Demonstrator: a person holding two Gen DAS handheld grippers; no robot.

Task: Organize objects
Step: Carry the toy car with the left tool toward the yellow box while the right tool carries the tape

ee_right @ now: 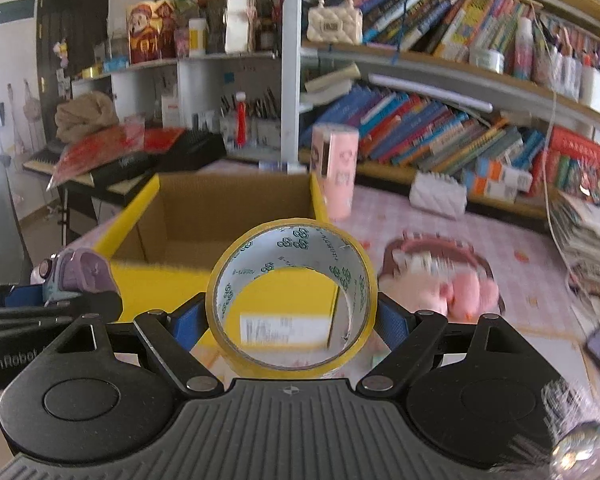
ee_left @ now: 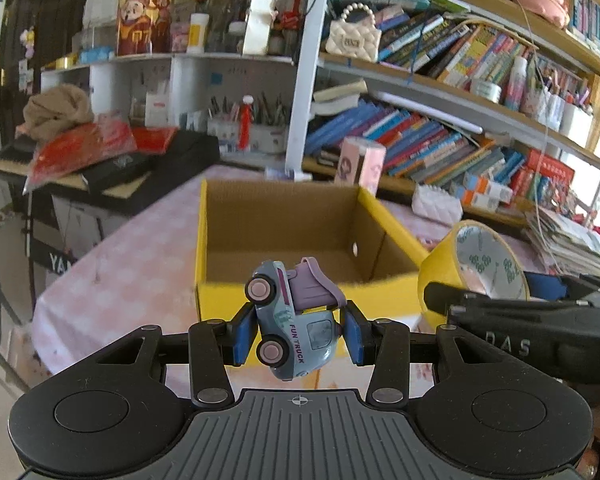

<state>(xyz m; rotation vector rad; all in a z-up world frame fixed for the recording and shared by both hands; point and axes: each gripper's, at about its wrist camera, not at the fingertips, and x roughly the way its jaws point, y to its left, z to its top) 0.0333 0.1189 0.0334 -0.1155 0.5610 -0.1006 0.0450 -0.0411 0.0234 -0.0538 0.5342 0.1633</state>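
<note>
Carrying the toy truck (ee_left: pixel 292 320) clamped in our left jaws and the tape roll (ee_right: pixel 294 296) in our right; the yellow box (ee_left: pixel 216 236) lies just ahead, open.

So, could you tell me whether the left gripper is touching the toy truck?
Touching: the left wrist view shows the left gripper with both blue pads pressed against the toy truck, holding it.

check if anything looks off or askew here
The toy truck sits nose-down in the left gripper, its wheels facing sideways rather than down. The tape roll in the right gripper looks normal. The box is upright, and what shows of its inside is bare.
</note>
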